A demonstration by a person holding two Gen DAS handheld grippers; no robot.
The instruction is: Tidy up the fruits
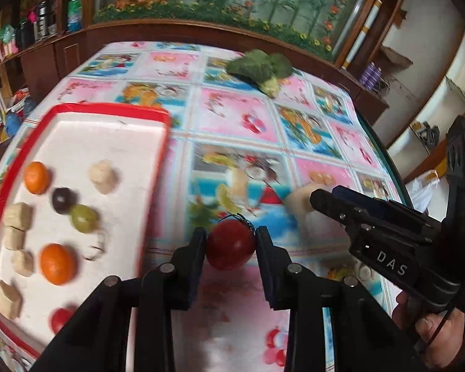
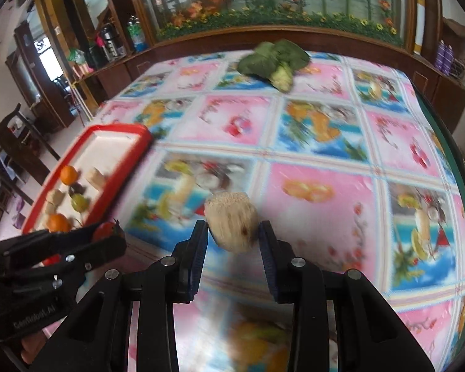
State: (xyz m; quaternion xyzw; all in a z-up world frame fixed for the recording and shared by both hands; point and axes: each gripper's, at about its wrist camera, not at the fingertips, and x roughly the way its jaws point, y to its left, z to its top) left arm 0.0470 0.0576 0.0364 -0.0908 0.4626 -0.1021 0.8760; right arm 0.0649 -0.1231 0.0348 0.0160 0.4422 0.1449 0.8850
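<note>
Left gripper [image 1: 231, 237] clamps a red tomato [image 1: 231, 245] between its pads, both pads touching the fruit's sides; tomato sits at the fingertips, clear of the cloth as far as the blur allows. Right gripper [image 2: 233, 231] is closed on a pale peeled chunk [image 2: 232, 221], pads pressing either side, the piece projecting just beyond the tips. The two grippers are side by side above the near part of the table [image 2: 325, 186], which carries a patterned fruit-print cloth. To the left lies a red-rimmed white tray [image 1: 114, 107] holding two oranges [image 1: 58, 263], a dark round fruit [image 1: 62, 199] touching a green one [image 1: 83, 218], several pale chunks like the held one, and a red fruit [image 1: 60, 319] at the near end. Tray is just beside the left gripper, well apart from the right. At the far edge of the table lies a green leafy vegetable [image 1: 259, 66]. Beyond it, a wooden cabinet [image 2: 263, 35] with a glass front.
</note>
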